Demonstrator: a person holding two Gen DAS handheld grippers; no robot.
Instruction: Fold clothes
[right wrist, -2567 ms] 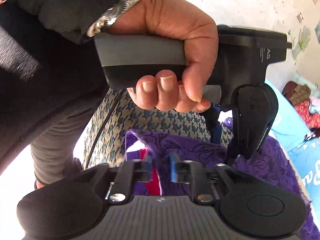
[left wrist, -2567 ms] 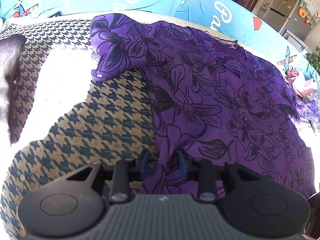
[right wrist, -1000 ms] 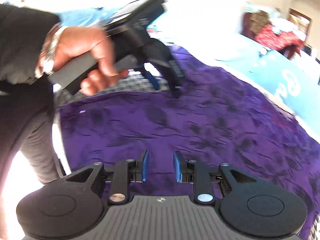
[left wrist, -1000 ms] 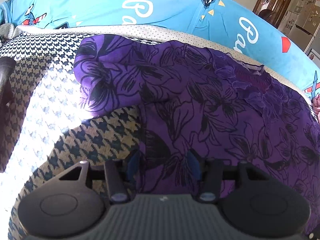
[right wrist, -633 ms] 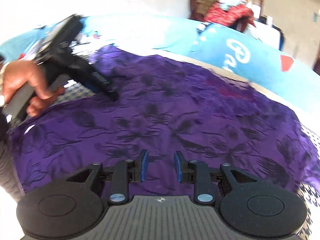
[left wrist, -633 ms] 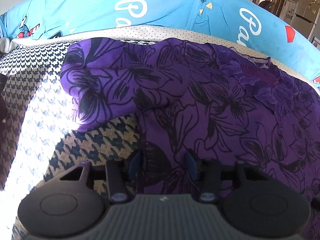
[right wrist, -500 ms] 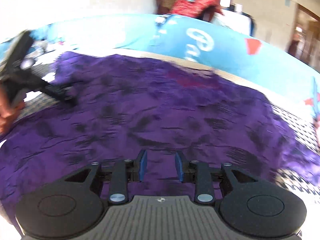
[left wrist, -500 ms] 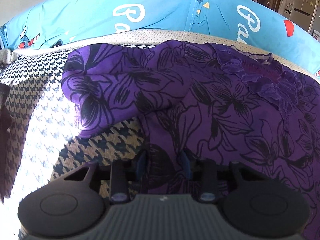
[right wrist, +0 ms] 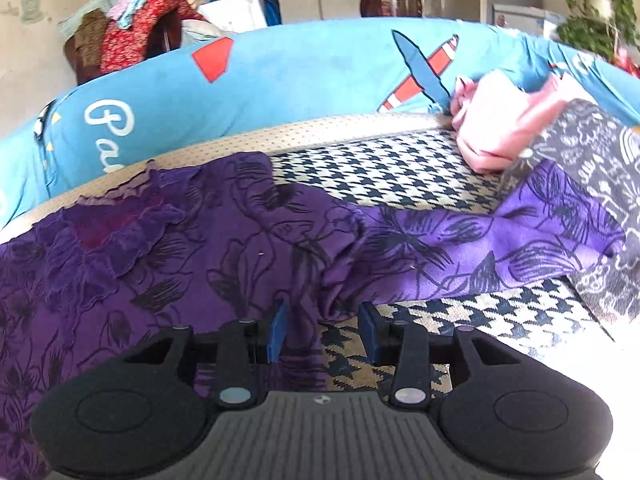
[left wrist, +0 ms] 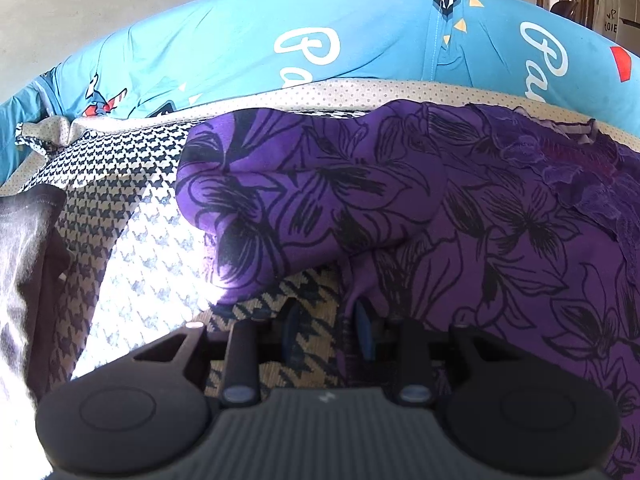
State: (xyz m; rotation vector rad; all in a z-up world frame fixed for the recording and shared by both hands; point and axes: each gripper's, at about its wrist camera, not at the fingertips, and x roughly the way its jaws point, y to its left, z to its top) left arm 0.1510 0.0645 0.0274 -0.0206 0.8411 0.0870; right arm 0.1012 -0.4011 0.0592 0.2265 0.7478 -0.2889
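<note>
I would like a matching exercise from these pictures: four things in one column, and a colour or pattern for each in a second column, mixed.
Things:
1. floral garment
2. sofa backrest cover
3. seat cover
4. crumpled cloth

Colours:
a. pink
b. houndstooth check
c. purple with black flowers
d. blue with white letters

Pairs: 1-c, 2-d, 3-b, 4-a

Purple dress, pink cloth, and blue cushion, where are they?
Purple dress [left wrist: 500,216], left wrist view, on its flowered front.
Pink cloth [right wrist: 496,120], right wrist view, on its middle.
Blue cushion [left wrist: 240,52], left wrist view, on its cover.
</note>
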